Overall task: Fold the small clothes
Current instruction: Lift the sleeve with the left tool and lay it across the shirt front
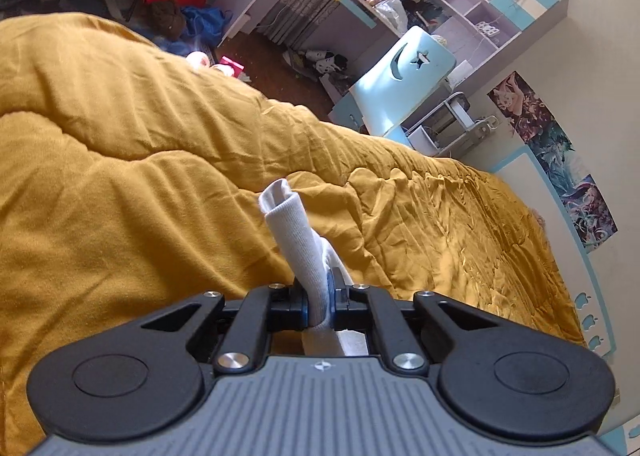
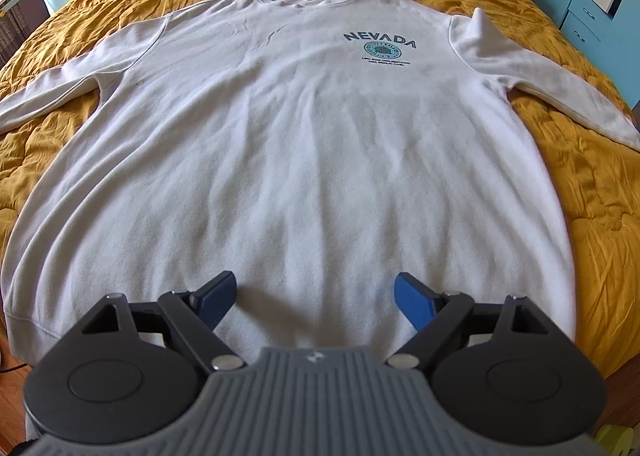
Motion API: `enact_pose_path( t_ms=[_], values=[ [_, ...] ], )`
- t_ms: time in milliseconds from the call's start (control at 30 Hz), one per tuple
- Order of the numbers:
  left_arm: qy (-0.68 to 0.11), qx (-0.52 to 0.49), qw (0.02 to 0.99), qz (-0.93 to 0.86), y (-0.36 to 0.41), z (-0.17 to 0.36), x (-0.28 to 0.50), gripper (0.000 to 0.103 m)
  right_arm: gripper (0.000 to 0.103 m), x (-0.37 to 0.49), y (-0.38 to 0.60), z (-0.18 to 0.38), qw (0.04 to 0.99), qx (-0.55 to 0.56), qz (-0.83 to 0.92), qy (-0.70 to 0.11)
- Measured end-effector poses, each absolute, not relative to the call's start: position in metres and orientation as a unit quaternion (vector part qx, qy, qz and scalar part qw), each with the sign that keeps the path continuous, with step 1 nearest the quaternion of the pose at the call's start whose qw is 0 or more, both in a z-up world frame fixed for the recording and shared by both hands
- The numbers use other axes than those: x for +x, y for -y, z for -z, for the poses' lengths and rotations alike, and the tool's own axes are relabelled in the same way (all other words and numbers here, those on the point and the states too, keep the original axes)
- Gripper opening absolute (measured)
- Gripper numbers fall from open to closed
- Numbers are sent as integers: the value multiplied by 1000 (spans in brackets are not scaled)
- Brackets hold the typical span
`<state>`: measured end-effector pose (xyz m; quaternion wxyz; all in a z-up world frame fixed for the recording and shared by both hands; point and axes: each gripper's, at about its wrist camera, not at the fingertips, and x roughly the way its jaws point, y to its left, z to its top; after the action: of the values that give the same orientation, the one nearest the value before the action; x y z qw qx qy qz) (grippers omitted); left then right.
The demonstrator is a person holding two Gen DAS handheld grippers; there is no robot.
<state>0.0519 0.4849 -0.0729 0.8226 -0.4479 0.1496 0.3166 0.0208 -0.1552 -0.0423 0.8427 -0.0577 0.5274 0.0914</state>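
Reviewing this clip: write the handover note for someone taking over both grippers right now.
Left gripper: shut on a white ribbed cuff, probably a sleeve end, lifted above the mustard quilt.
Right gripper: open, empty, hovering over the hem area of the white sweatshirt.
Sweatshirt lies flat, front up, NEVADA print visible, sleeves spread out to the sides.
Done: garment laid out and smoothed.
Left: no body fold visible yet; likely bring the sleeves in, then fold the body.

One white sweatshirt [image 2: 280, 143], one mustard quilt [image 2: 580, 183], two grippers [image 1: 319, 306] [image 2: 316, 304], one blue chair [image 1: 404, 67]
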Motion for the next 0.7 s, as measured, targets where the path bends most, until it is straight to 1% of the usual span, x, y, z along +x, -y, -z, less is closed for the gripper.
enact_pose_path(
  t_ms=[267,400,533,700],
  values=[
    [-123,-328,895,-275,-424,-19,87,9,82,23,179,41,851,-14,-83,-519],
    [-100,-319,915,-227,-387,-60,103,9,82,25,195,39,864,-6,-76,-497],
    [-81,-309,933,-167,-333,-86,122,9,82,21,215,31,902,-26,-54,-428],
    [-83,-293,948,-96,-259,-102,151,9,82,30,250,34,908,4,-36,-418]
  ],
)
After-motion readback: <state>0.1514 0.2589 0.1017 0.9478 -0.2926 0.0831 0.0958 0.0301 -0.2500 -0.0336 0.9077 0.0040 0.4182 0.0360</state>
